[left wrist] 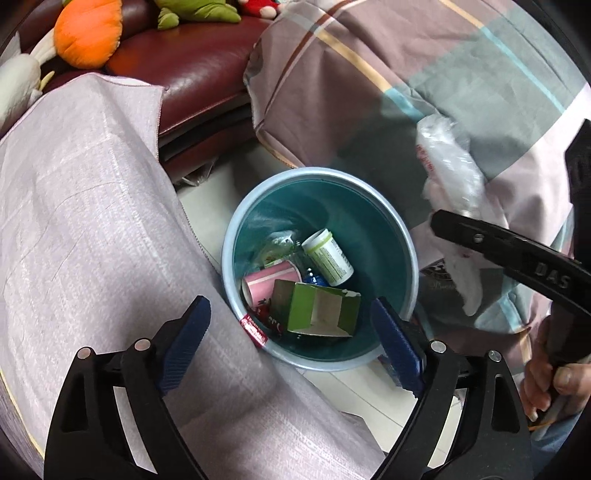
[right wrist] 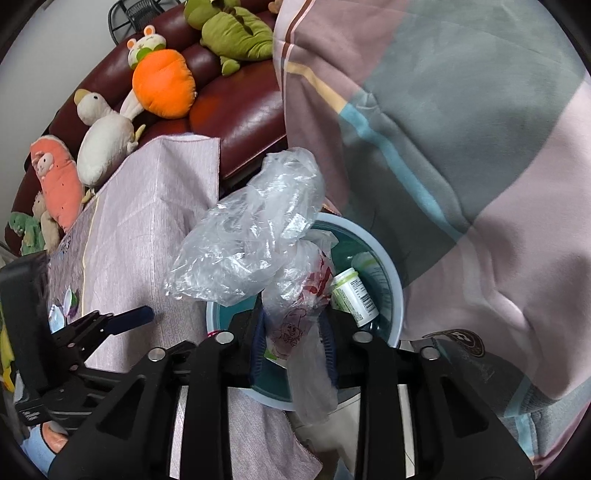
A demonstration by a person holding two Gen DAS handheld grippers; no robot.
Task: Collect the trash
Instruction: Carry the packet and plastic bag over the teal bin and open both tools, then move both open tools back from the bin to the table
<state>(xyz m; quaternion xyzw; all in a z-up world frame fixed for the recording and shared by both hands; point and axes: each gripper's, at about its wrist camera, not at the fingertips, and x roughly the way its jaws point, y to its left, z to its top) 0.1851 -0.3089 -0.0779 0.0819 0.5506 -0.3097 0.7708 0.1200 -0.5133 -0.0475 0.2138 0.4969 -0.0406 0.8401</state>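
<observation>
left tool [left wrist: 291, 321]: mine, jaws wide open, nothing between the blue pads; hangs right over the bin.
right tool [right wrist: 293, 332]: mine, narrow gap, pads clamped on the plastic bag; also seen from the left wrist view as a black arm coming in from the right.
plastic bag [right wrist: 251, 240]: clear, crumpled, red print on the lower part; neck pinched between my right pads, bulk puffed up above them, tail hanging down below. Sits over the near edge of the bin, not inside it.
bin [left wrist: 402, 229]: round, pale blue rim, teal inside, on the floor between the table and the blanket.
in the bin: green carton [left wrist: 317, 310] open and lying on its side, white bottle [left wrist: 328, 258] with green label tilted beside it, pink cup [left wrist: 264, 282] on its side, some clear wrapper behind.
table [left wrist: 81, 229]: under a pinkish cloth, left of the bin, cloth edge touching the rim.
blanket [left wrist: 424, 85]: striped pink, grey, blue; right of and behind the bin.
sofa [left wrist: 199, 70]: dark red leather, behind the table, with plush toys, an orange plush [left wrist: 88, 31] among them.
hand [left wrist: 546, 384]: mine, on the right tool's handle, lower right of the left wrist view.
</observation>
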